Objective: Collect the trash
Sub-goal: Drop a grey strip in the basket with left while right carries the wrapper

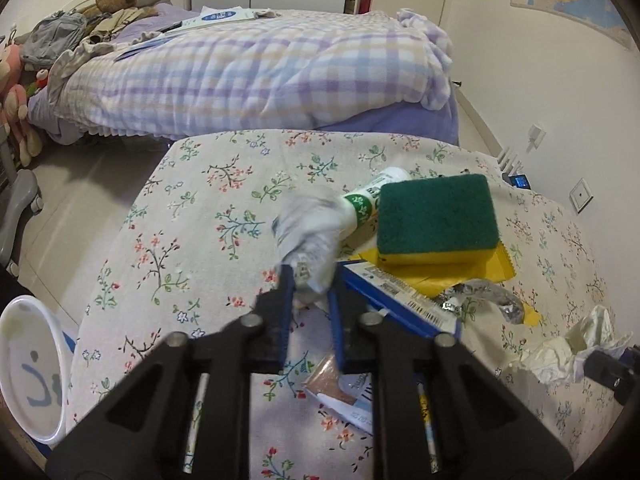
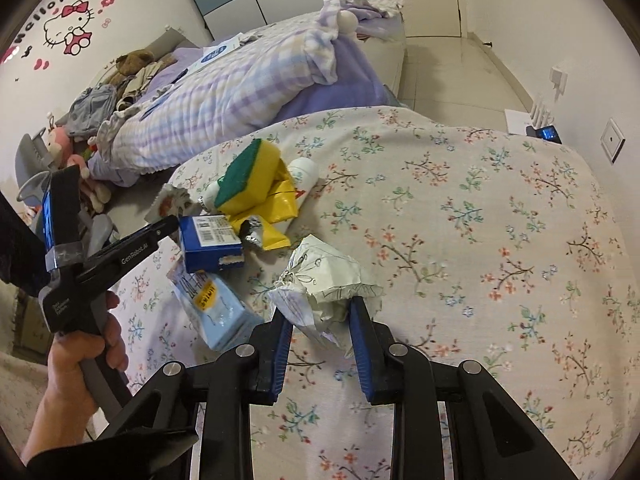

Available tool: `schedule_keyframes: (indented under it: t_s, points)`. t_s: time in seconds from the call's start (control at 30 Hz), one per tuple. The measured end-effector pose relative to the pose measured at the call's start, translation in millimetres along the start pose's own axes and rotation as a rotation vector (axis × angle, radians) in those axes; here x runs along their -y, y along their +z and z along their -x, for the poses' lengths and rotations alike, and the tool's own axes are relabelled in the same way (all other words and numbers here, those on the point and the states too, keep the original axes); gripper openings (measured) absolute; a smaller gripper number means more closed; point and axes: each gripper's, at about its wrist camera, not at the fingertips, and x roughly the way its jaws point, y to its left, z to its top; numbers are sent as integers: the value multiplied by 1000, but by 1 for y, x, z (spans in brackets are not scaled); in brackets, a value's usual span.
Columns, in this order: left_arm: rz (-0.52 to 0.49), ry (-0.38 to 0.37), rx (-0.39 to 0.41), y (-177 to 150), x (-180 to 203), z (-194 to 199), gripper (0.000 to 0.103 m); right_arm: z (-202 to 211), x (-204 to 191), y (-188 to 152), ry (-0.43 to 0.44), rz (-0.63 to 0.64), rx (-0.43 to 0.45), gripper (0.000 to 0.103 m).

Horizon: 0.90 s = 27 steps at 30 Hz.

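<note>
My left gripper (image 1: 311, 280) is shut on a crumpled silvery-white wrapper (image 1: 306, 232), blurred, held above the floral-cloth table (image 1: 200, 216). In the right wrist view the same wrapper (image 2: 170, 202) shows at the left gripper's tip (image 2: 170, 224). My right gripper (image 2: 320, 312) is shut on a crumpled white paper ball (image 2: 328, 276) resting on the cloth; the ball also shows in the left wrist view (image 1: 576, 346). A crumpled foil scrap (image 1: 480, 296) lies by the blue box (image 1: 400, 300).
A green-and-yellow sponge (image 1: 436, 220) sits on a yellow bag (image 1: 440, 276), with a white tube (image 1: 372, 196) behind. A light-blue packet (image 2: 212, 304) lies near the blue box. A white bin (image 1: 32, 368) stands on the floor at left. A bed (image 1: 248, 76) lies beyond.
</note>
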Motion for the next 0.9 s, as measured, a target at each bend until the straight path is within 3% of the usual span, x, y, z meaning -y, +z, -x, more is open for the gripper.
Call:
schedule_keyframes:
  t_s: [0.47,0.67,0.9]
  points:
    - [56,-75,-9,-7,-32,36,7,19,2,6,-8,-26,42,29]
    - [87,-92,-29,-14,-56,59,7,22,-21,7,26,-2,54,29]
    - [87,-60,-35,-27,-82,85,7,18,-58,3,54,48,51,29]
